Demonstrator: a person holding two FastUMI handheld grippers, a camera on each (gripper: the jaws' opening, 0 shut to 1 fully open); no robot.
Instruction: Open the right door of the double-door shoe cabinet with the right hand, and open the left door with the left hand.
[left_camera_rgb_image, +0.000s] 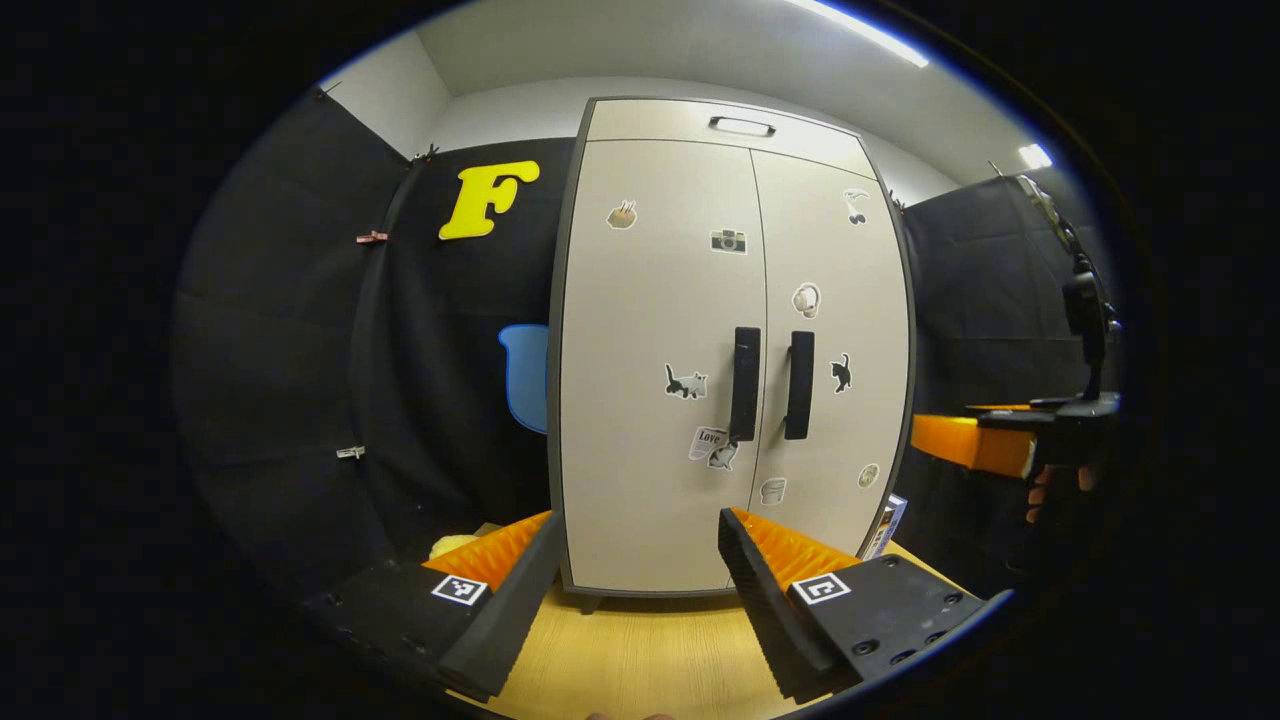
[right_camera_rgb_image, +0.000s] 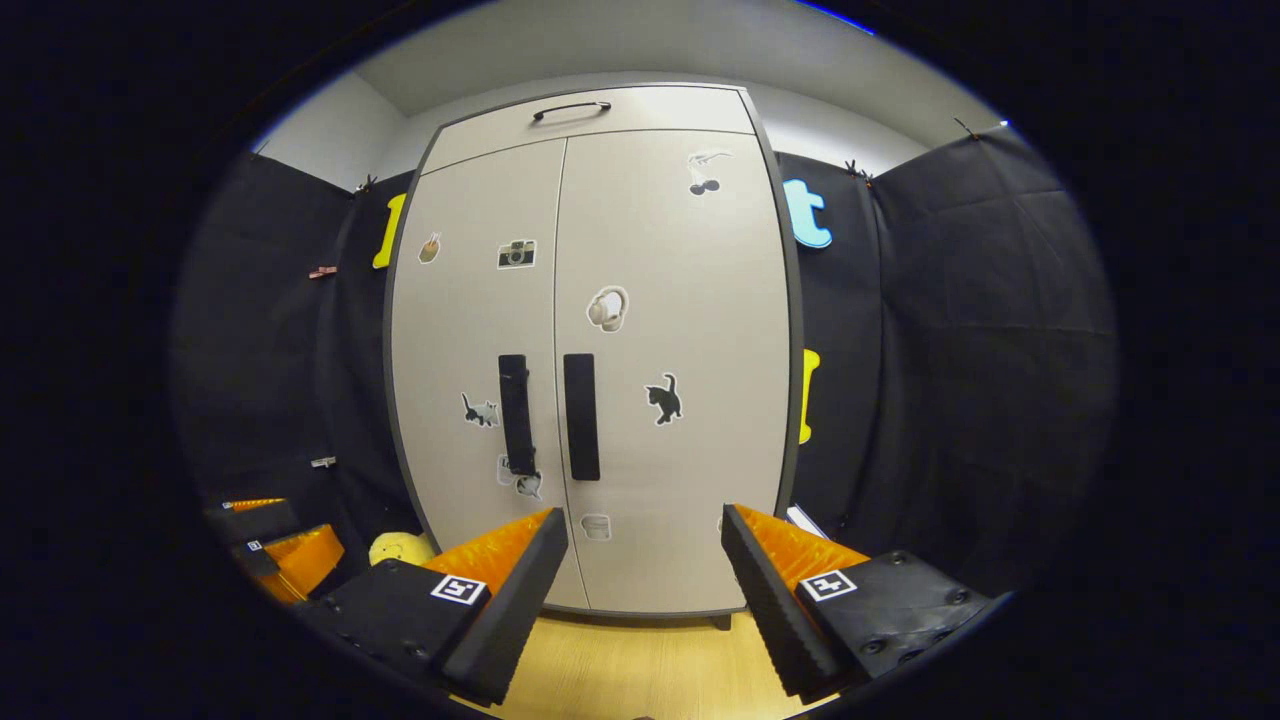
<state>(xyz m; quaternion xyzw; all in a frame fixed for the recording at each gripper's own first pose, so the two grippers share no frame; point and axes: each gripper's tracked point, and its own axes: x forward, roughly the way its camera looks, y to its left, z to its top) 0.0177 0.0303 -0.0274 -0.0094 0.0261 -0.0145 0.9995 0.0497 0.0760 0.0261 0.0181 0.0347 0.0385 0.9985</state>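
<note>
Approach step, no contact yet. Shoe cabinet (right_camera_rgb_image: 590, 350) frame centre on tabletop (right_camera_rgb_image: 620, 660), both doors closed. Right tool (right_camera_rgb_image: 640, 560) and left tool (left_camera_rgb_image: 640, 560) spread apart, empty. Next, likely: right tool closes on right handle (right_camera_rgb_image: 581, 416).

One sticker (left_camera_rgb_image: 708, 441) on the left door (left_camera_rgb_image: 655, 380), just beside its handle's (left_camera_rgb_image: 745, 383) lower end, reads "Love".
</note>
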